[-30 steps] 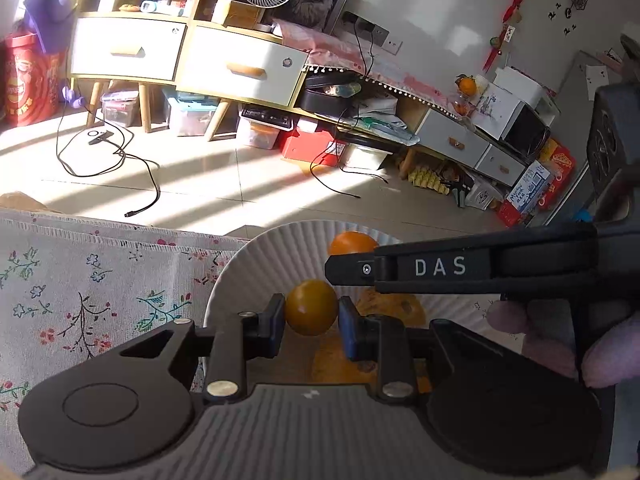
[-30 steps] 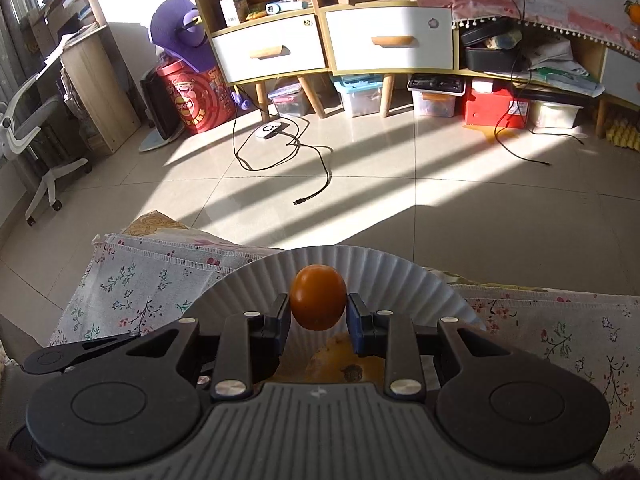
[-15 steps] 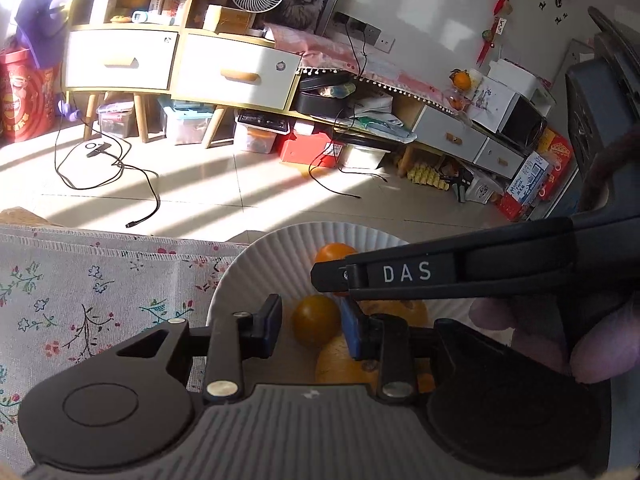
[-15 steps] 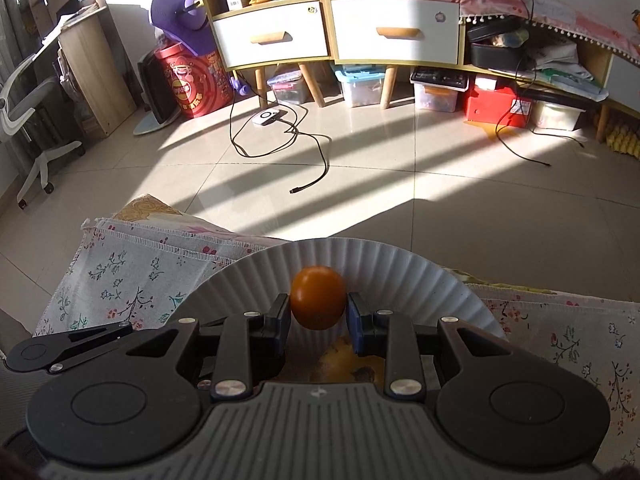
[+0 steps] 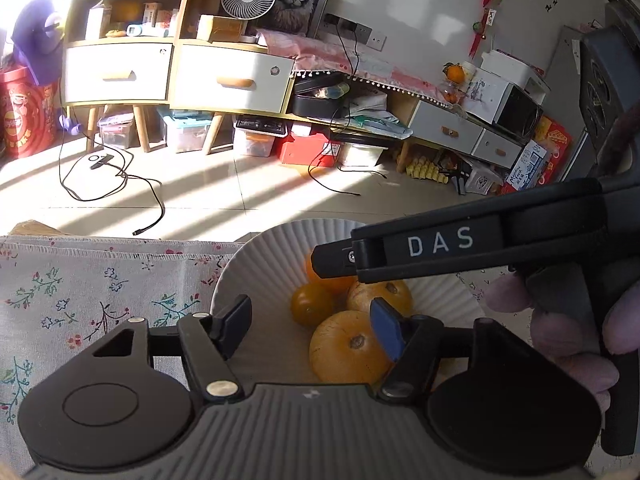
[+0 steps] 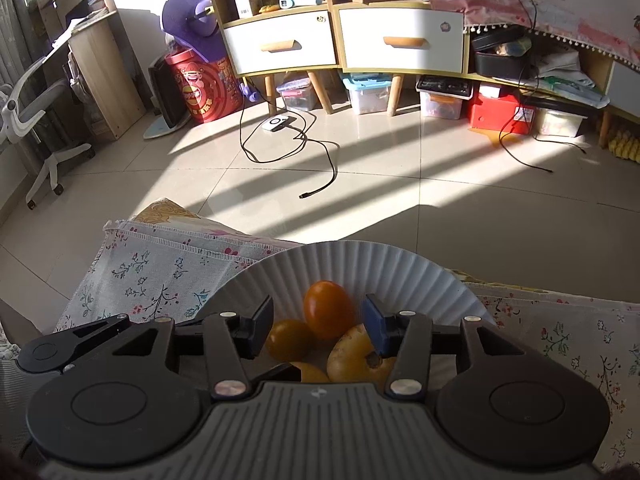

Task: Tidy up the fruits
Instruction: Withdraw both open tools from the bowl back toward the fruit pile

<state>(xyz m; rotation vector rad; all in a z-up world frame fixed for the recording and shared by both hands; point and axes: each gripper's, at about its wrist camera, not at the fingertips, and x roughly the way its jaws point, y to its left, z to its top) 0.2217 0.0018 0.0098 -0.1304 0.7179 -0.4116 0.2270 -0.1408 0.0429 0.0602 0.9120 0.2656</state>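
Note:
A white fluted paper plate [image 5: 260,264] [image 6: 360,264] sits on the floral tablecloth and holds several orange fruits. In the left wrist view a small orange fruit [image 5: 311,309] lies beside two larger yellow-orange fruits [image 5: 349,347] [image 5: 380,294]. My left gripper [image 5: 312,322] is open and empty above them. In the right wrist view an orange fruit [image 6: 328,314] lies on the plate between the jaws, with a smaller one [image 6: 289,339] and a yellow fruit [image 6: 354,354] near it. My right gripper [image 6: 320,326] is open and empty. The right gripper's arm [image 5: 460,246] crosses the left wrist view.
The floral tablecloth [image 5: 80,292] [image 6: 160,272] covers the table, and its far edge drops to a tiled floor [image 6: 360,184] with cables. Cabinets with drawers [image 6: 340,36] and storage boxes stand at the far wall.
Both grippers have opened. Each has let go of its small orange fruit, and both fruits now lie on the plate among the others.

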